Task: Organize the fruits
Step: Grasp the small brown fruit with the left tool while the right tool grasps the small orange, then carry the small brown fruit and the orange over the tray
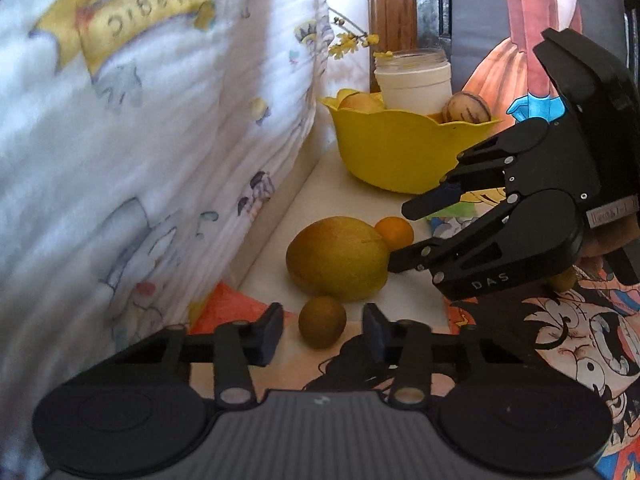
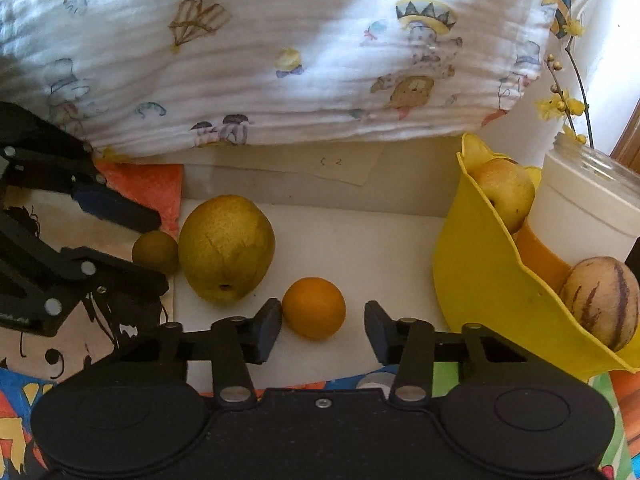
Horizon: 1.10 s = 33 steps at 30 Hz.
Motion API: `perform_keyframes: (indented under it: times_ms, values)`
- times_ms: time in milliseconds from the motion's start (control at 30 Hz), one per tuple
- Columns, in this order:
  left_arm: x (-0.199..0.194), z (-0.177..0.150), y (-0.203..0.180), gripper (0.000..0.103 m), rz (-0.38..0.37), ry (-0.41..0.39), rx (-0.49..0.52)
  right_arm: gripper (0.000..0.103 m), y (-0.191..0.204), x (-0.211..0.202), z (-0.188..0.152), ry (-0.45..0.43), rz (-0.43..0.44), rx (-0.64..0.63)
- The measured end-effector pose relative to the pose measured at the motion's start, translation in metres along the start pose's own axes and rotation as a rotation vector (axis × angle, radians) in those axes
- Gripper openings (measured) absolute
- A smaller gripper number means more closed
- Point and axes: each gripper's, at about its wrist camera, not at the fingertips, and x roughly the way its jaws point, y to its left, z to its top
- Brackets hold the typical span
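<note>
A small brown round fruit (image 1: 322, 322) lies between the open fingers of my left gripper (image 1: 323, 330); it also shows in the right wrist view (image 2: 155, 251). A large yellow-green pear (image 1: 337, 259) (image 2: 226, 248) lies just beyond it. A small orange (image 2: 313, 307) (image 1: 394, 233) sits between the open fingers of my right gripper (image 2: 323, 325), which shows from the side in the left wrist view (image 1: 400, 236). A yellow bowl (image 1: 400, 152) (image 2: 472, 280) holds a yellow apple (image 2: 505, 195), a striped melon-like fruit (image 2: 600, 308) (image 1: 466, 109) and a white jar (image 1: 415, 80).
A white printed cloth (image 1: 140, 140) (image 2: 260, 60) hangs along one side of the surface. Colourful cartoon mats (image 1: 560, 340) cover the near part. A twig with yellow flowers (image 2: 568, 92) stands in the jar.
</note>
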Motion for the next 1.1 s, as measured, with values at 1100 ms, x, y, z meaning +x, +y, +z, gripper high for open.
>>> perform_keyframes:
  times_ms: [1100]
  values:
    - [-0.172, 0.021, -0.047, 0.028, -0.026, -0.108, -0.113, 0.036, 0.060, -0.268, -0.002, -0.169, 0.024, 0.253]
